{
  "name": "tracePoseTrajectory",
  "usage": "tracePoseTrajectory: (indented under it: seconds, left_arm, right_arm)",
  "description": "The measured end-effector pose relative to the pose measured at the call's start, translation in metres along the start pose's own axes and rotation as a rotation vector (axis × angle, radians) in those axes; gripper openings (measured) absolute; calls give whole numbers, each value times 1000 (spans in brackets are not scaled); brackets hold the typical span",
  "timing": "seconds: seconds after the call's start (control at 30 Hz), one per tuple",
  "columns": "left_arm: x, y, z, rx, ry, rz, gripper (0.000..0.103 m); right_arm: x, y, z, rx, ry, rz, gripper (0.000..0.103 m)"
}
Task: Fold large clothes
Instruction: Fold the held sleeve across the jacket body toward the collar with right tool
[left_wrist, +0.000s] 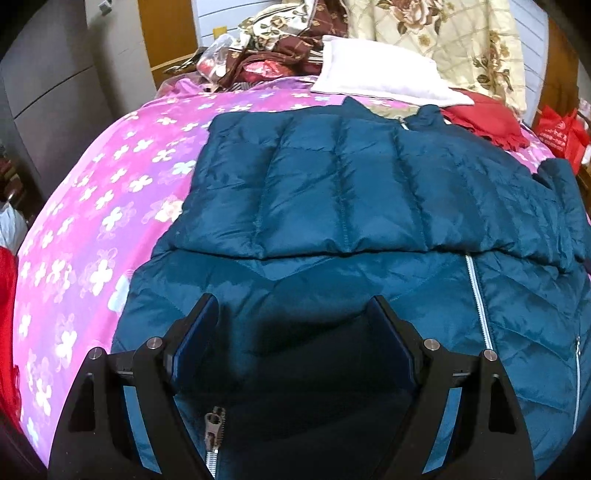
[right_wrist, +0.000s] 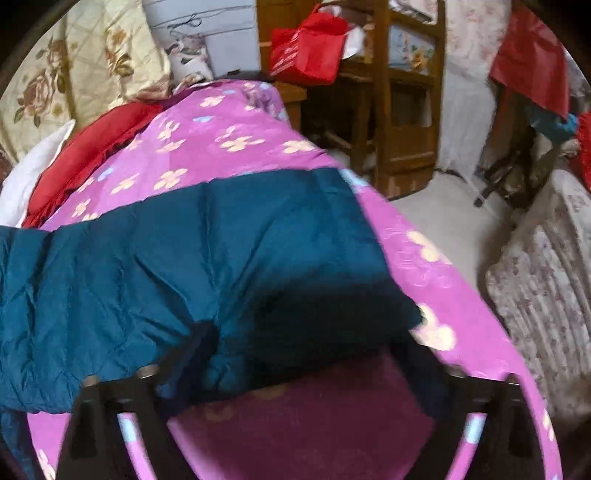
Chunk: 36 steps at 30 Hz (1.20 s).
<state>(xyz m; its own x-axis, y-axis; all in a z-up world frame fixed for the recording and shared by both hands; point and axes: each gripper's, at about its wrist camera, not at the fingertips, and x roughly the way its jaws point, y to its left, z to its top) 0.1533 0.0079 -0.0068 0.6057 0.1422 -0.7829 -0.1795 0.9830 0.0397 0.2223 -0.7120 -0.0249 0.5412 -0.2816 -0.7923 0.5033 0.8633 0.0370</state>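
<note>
A bed takes up most of both views, covered by a pink bedspread (left_wrist: 92, 206) printed with pale flowers. At its far edge lie a white pillow (left_wrist: 376, 74), a red cloth (left_wrist: 487, 122), and a heap of brown patterned fabric (left_wrist: 288, 48). A cream floral quilt (left_wrist: 443, 40) hangs behind them against a pale wall. Grey cabinet doors (left_wrist: 48, 92) stand beyond the bed's left edge. Past the bed's right edge, a wooden shelf unit (right_wrist: 399, 103) stands on a light floor (right_wrist: 454, 214), with a red bag (right_wrist: 310, 48) beside it. A floral-covered cushion (right_wrist: 546, 280) sits near the right. The light is dim and even.
</note>
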Motion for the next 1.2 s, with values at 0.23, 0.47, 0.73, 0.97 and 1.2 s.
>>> tracePoseTrajectory:
  seconds: [0.23, 0.47, 0.73, 0.97, 1.2]
  left_arm:
    - [-4, 20, 7, -48, -9, 36, 83]
    - [-17, 38, 15, -80, -25, 25, 83]
    - [-14, 56, 18, -104, -1, 26, 83]
    - [3, 71, 19, -113, 53, 49, 83]
    - [11, 69, 21, -69, 70, 118, 83]
  right_arm:
    - [-64, 11, -11, -50, -112, -78, 6]
    - [-175, 34, -7, -118, -296, -306, 6]
    - [-245, 202, -38, -375, -435, -133, 6]
    - [-227, 367, -126, -515, -379, 183, 6]
    - [-194, 478, -219, -583, -222, 477, 6]
